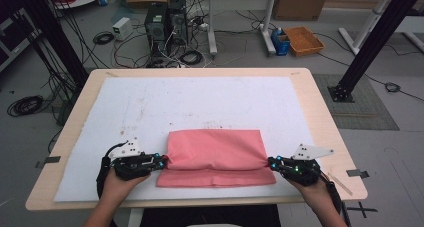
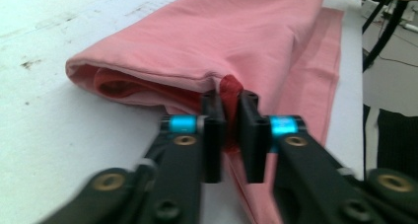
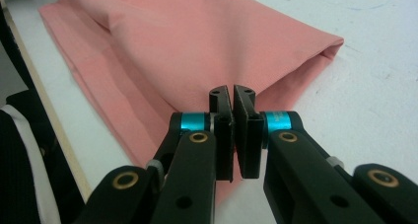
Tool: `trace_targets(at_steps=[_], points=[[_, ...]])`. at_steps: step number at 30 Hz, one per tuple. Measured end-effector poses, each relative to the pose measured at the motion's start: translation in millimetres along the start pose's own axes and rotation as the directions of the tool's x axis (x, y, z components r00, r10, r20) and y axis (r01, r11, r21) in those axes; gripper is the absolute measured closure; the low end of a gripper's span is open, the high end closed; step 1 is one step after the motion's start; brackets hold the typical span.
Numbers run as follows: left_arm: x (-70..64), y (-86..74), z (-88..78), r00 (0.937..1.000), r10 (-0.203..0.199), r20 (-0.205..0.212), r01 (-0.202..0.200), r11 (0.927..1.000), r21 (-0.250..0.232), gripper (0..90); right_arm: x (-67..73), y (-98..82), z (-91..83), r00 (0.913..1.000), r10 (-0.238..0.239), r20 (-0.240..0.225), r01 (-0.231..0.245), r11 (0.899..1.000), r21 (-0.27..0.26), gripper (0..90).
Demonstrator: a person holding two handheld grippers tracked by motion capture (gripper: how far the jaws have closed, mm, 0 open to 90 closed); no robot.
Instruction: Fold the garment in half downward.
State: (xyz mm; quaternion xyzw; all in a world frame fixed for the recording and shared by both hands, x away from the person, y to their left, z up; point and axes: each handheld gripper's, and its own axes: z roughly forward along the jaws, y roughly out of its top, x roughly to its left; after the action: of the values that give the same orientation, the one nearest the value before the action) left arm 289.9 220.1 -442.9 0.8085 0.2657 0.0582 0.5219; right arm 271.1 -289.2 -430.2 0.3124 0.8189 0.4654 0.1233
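I see a lab or workshop room. Two black computer towers (image 1: 165, 22) stand on the grey floor with many tangled black cables (image 1: 185, 57). Brown cardboard boxes (image 1: 300, 4), black metal frame posts (image 1: 372, 42) and an orange plastic tray (image 1: 303, 40) sit around my light wooden table (image 1: 320, 122).

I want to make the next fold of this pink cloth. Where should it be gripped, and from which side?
Grip the pink cloth at its two short ends, on the top folded layer near the front. Come in level from each side, as the left tool and right tool do now: the layers lie flat with their edges open sideways, so thin fabric slips between the jaws there.
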Motion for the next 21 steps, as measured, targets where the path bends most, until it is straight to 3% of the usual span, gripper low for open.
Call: trace_targets(at_steps=[1,2,3,4,8,13,16,17,18,19,21], points=[[-1.4,-0.6,0.5,0.9999,0.013,0.004,-0.013,0.9999,0.003,75.3,0.5,0.1,0.8,1.0000,-0.002,0.001,0.002,1.000,0.004,87.5],[-3.5,-0.9,1.6,0.9998,0.021,0.001,-0.021,0.9998,0.004,65.0,0.8,-0.1,3.3,1.0000,-0.003,0.000,0.003,1.000,0.012,87.4],[-4.7,-1.1,3.1,0.9998,0.020,-0.003,-0.020,0.9998,0.009,65.0,0.8,-0.1,3.3,1.0000,-0.003,0.000,0.003,1.000,0.012,87.4],[-5.9,-1.2,4.5,1.0000,0.005,-0.002,-0.005,0.9998,0.019,57.0,0.5,-0.7,4.7,1.0000,-0.003,-0.002,0.003,1.000,0.014,87.3],[-7.6,-2.8,6.8,0.9999,-0.009,-0.014,0.009,0.9990,0.043,45.8,-2.1,-6.4,9.6,0.9999,0.013,-0.007,-0.013,0.999,0.034,83.1],[-7.1,0.2,-1.5,0.9966,-0.010,-0.082,0.011,0.9999,0.013,45.9,-3.5,-8.1,10.1,0.9997,0.021,-0.008,-0.021,0.999,0.039,76.4],[-7.1,3.6,-3.5,0.9963,-0.013,-0.085,0.011,0.9998,-0.018,50.6,-4.2,-8.8,11.9,0.9996,0.026,-0.014,-0.025,0.999,0.039,76.0],[-8.5,4.9,-3.5,0.9969,0.001,-0.078,-0.003,0.9998,-0.020,56.4,-4.2,-8.9,12.7,0.9997,0.023,-0.013,-0.022,0.999,0.043,76.0],[-10.5,6.1,-2.9,0.9974,0.017,-0.070,-0.018,0.9998,-0.013,68.3,-3.3,-9.0,14.3,0.9998,0.015,-0.015,-0.015,0.999,0.045,76.6],[-12.7,7.0,-1.8,0.9969,0.036,-0.070,-0.037,0.9993,-0.002,68.3,-3.3,-9.0,14.3,0.9998,0.015,-0.015,-0.015,0.999,0.045,76.6],[-15.9,8.0,0.1,0.9954,0.065,-0.070,-0.064,0.9978,0.015,78.4,-2.1,-9.1,15.1,0.9999,0.003,-0.014,-0.003,0.999,0.052,81.8]])
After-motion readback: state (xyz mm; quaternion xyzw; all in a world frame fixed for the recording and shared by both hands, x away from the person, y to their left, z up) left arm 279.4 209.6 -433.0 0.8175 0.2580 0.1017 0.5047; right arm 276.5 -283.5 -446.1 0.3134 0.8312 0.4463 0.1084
